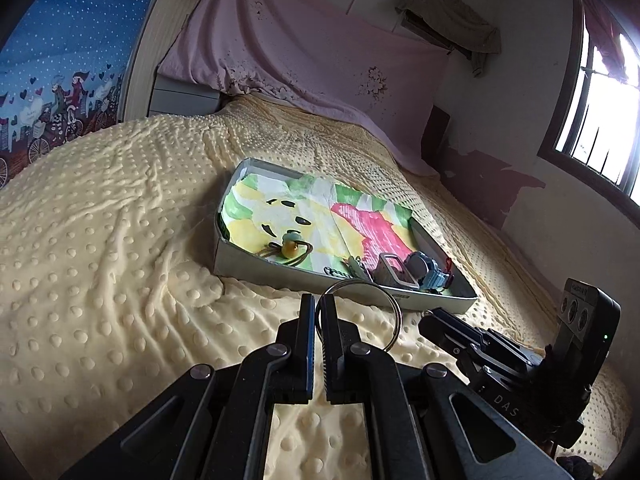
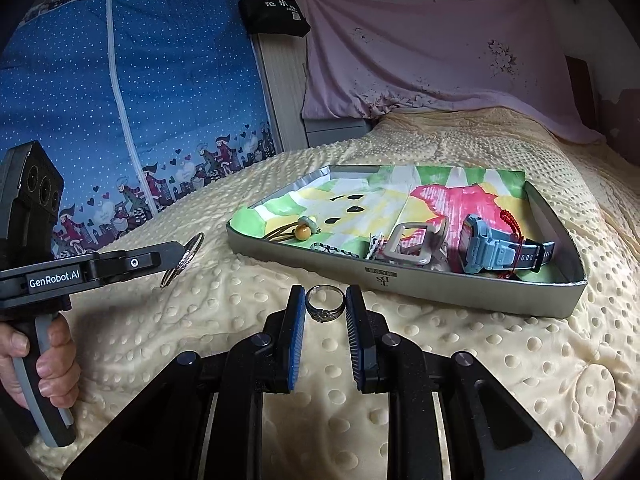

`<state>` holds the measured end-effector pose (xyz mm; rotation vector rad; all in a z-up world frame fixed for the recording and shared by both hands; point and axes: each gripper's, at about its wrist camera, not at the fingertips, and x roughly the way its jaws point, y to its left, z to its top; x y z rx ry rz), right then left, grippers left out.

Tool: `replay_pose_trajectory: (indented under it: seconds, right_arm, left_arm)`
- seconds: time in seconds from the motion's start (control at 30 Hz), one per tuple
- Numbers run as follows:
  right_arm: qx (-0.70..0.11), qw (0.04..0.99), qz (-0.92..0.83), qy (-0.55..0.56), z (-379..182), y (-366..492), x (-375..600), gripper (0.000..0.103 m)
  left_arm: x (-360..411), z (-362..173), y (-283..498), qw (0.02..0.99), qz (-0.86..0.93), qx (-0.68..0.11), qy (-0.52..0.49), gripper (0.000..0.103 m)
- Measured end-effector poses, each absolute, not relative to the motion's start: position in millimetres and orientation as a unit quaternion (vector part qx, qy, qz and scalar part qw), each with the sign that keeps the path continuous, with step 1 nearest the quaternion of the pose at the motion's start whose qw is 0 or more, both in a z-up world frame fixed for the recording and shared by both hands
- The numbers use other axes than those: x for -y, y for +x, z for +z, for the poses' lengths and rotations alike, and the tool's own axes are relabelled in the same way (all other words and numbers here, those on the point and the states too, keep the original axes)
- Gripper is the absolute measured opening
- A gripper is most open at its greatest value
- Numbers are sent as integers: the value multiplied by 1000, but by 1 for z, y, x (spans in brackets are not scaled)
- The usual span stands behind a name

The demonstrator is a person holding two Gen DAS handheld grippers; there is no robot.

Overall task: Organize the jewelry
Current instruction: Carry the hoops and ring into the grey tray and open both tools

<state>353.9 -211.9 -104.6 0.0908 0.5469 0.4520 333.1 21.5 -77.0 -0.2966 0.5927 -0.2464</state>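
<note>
With my left gripper (image 1: pixel 316 308) pinching the bangle (image 1: pixel 360 312) and my right gripper (image 2: pixel 325 304) clamping the finger ring (image 2: pixel 325 304), I should lower both gently into the tray (image 2: pixel 400 284) on the bed (image 2: pixel 500 352).

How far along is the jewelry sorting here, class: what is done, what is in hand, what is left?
Done: the blue watch, a buckle and a beaded hair tie already lie in the lined tray. In hand: the left gripper is shut on a large metal hoop; the right gripper clamps a small ring. Left: setting both into the tray.
</note>
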Motion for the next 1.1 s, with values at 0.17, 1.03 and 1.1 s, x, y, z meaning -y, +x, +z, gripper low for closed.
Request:
replay_pose_trajectory:
  seconds: [0.17,1.03,1.1]
  right_arm:
    - [-258,943,201,55,-95,379,212,18]
    - [-332,924,190,25,-113,447,167,18]
    - [-332,924,189,26,-114,447,168,18]
  left_arm:
    - [-20,-69,369,951,-76,-274,-124,3]
    - [-25,-99,431,932,-46,-336,-125,3]
    - [-25,-100,430,933,-48,-336,-124,3]
